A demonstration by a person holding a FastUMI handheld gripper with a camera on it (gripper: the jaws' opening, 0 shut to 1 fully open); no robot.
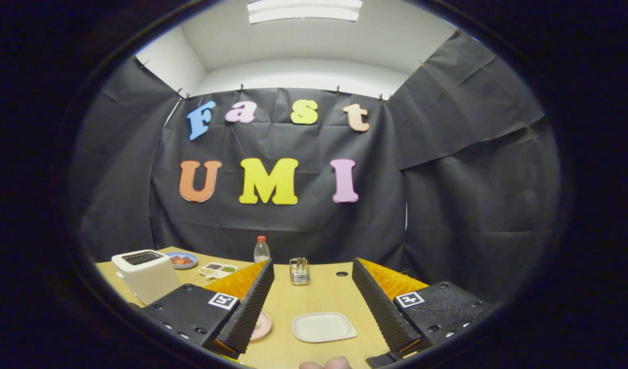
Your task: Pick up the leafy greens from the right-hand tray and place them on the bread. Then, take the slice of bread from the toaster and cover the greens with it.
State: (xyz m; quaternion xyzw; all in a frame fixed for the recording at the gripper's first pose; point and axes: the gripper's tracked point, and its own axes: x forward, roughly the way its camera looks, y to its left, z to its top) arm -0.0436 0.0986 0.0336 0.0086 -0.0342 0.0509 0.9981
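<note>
Booth table (314,294), hand-held gripper (314,307) raised with fingers spread, holding nothing.
Greens sit in the divided tray (218,270) beyond the toaster (145,274); approach low, pinching only the leaves, judging by their small compartment.

The scene is seen from a single fisheye camera carried on the tool (312,307), set just behind its two fingers (252,307) and aimed forward along them, so that both are seen spread wide apart at the bottom. The camera is held above the near end of the desk (319,294) and is faced level across it toward the black cloth wall (293,230). The white plate (324,327) between the fingers is seen close up, while the toaster (145,274), bottle (261,250) and ceiling light (303,10) are taken in farther off.
</note>
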